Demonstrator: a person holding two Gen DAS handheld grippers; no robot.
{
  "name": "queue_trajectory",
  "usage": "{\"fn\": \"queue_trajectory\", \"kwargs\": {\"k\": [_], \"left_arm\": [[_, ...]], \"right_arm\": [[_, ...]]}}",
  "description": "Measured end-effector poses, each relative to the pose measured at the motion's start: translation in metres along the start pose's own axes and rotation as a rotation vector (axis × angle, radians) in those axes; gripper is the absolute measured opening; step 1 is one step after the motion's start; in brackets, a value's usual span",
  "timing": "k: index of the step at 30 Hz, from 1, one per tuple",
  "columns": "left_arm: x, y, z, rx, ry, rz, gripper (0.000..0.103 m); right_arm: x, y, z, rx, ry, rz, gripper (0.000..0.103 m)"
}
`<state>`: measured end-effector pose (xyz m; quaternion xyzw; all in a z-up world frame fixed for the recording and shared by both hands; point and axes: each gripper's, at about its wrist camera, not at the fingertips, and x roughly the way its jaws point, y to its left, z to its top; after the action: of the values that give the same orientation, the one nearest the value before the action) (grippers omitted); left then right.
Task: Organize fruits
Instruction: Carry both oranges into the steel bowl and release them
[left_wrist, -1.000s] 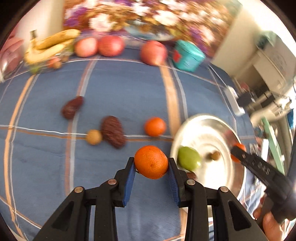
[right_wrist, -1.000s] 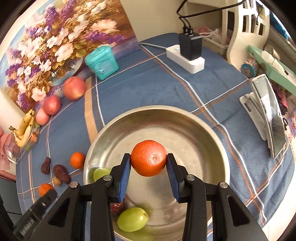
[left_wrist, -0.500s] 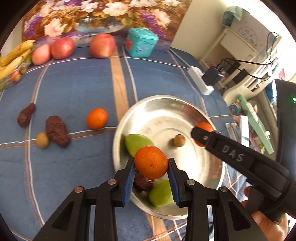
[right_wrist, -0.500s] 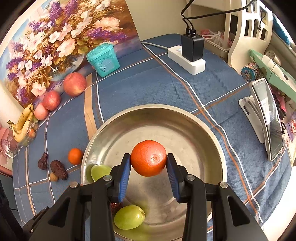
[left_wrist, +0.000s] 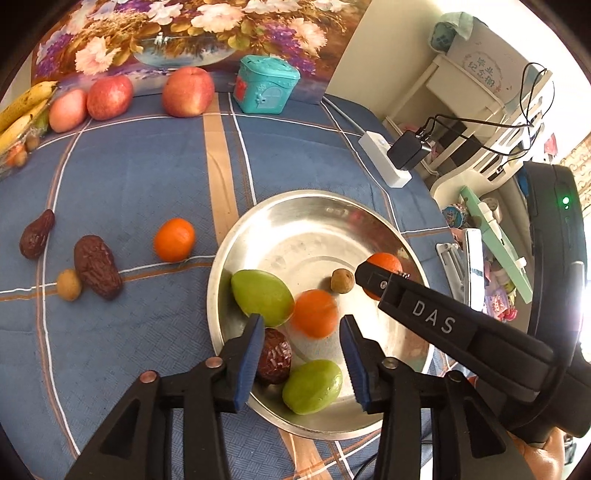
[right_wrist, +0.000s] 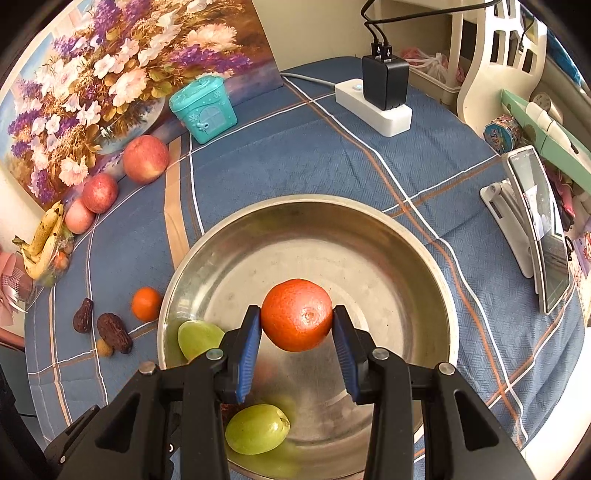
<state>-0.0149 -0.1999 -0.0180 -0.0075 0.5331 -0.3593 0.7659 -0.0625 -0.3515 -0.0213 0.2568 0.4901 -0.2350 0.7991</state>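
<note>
Let left gripper (left_wrist: 301, 354), jaws opening, drop blurred orange tangerine (left_wrist: 314, 313) into round steel bowl (left_wrist: 236, 243) clear of green fruit; keep right gripper (right_wrist: 295, 350) clamped on second orange tangerine (right_wrist: 297, 314).

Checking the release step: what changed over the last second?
The left hand-held gripper carried its orange mandarin over the round steel bowl; its jaws are opening, and the blurred mandarin drops free. The right hand-held gripper kept gripping its own mandarin.

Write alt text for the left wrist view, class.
The left gripper, jaws opening, releases an orange into a metal bowl holding two green fruits and a date. The right gripper holds another orange above the bowl.
</note>
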Motion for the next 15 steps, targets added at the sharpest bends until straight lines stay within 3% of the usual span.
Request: {"fn": "queue_trajectory", "kwargs": {"k": [10,15], "left_arm": [[0.000,0.015,0.001,-0.054,0.006,0.013,0.049],[-0.002,0.023,0.002,-0.089,-0.004,0.017,0.050]], "right_arm": [[0.005,0.001,-0.001,0.006,0.013,-0.009,0.042],[0.004,-0.003,0.001,0.032,0.006,-0.009,0.053]]}}
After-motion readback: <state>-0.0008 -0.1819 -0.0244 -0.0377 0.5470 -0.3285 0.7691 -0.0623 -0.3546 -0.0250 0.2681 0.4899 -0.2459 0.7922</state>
